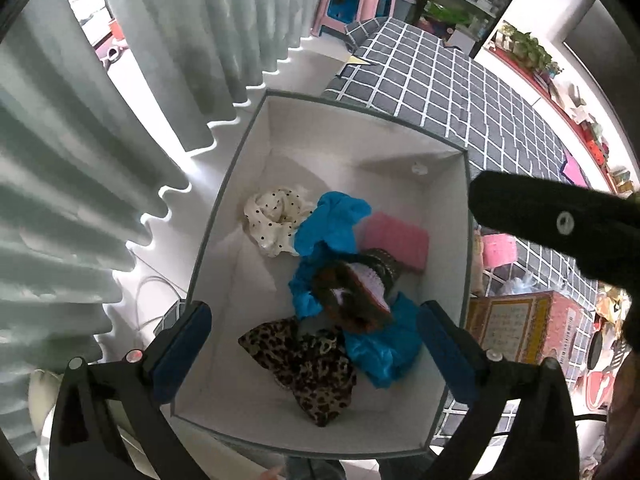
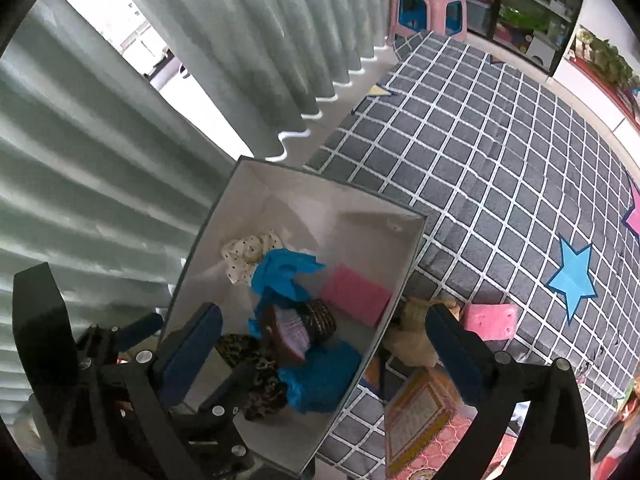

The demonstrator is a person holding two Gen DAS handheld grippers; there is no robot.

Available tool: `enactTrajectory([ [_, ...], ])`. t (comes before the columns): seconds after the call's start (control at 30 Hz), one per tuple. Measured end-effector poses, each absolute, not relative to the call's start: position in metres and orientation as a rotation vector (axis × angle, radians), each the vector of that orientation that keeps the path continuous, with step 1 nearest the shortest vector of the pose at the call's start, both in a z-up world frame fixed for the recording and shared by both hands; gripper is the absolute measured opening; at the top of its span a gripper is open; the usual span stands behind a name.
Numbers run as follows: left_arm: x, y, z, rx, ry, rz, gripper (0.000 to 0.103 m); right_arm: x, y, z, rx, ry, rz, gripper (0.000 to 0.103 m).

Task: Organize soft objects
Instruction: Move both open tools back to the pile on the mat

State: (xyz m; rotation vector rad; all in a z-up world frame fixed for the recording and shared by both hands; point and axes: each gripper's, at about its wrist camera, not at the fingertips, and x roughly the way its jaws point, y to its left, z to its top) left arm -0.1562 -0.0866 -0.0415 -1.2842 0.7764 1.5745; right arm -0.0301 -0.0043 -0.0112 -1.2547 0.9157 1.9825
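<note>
A white open-topped storage box (image 1: pixel 256 152) sits at the edge of a bed covered in a grey quilt (image 2: pixel 480 152) with a white grid and blue and pink star shapes. Pale green pleated curtains (image 1: pixel 100 140) hang close along the box's far side. A pink plastic stool (image 1: pixel 352 4) stands past the bed's end, with cluttered shelves behind it.

Inside the box lies a loose heap of soft things: a crumpled cream cloth with black dots (image 1: pixel 272 216), shiny bright blue fabric (image 1: pixel 332 224) running through the middle, a flat ribbed pink pad (image 1: pixel 396 240), a leopard-print cloth (image 1: pixel 308 368) at the near end, and a rolled brown, black and lilac bundle (image 1: pixel 356 284) on top.

The left hand-held gripper (image 1: pixel 316 352) hangs above the box, its blue-padded jaws spread wide with nothing between them. The right hand-held gripper (image 2: pixel 324 356) is likewise wide apart and empty, straddling the box's right wall. Just outside that wall, on the quilt, lie a pink cushion (image 2: pixel 490 320), a beige soft item (image 2: pixel 412 344) and a patterned red box (image 1: pixel 520 328).
</note>
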Motion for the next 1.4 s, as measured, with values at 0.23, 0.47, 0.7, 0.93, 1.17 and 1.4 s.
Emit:
enactTrajectory([
  [0.23,-0.15,-0.087,-0.029,-1.276,0.76,1.558,0.103,-0.002,-0.004,0.005,-1.091,1.006,2.0,0.103],
  [0.47,-0.125,-0.072,-0.022,-1.241,0.805,1.471,0.103,0.067,0.003,0.014,-1.005,1.084,1.895,0.103],
  [0.7,-0.079,-0.05,-0.014,-1.181,0.86,1.368,0.103,0.164,0.016,-0.005,-0.938,1.166,1.659,0.102],
  [0.93,-0.047,-0.039,-0.016,-1.18,0.902,1.312,0.103,0.242,0.022,-0.067,-1.039,1.228,1.402,0.102],
  [1.17,-0.029,-0.025,-0.018,-1.171,0.957,1.315,0.103,0.228,0.033,-0.124,-1.262,1.169,1.439,0.102],
  [1.4,-0.011,-0.003,-0.022,-1.139,1.042,1.295,0.103,0.186,0.05,-0.177,-1.585,0.987,1.58,0.102],
])
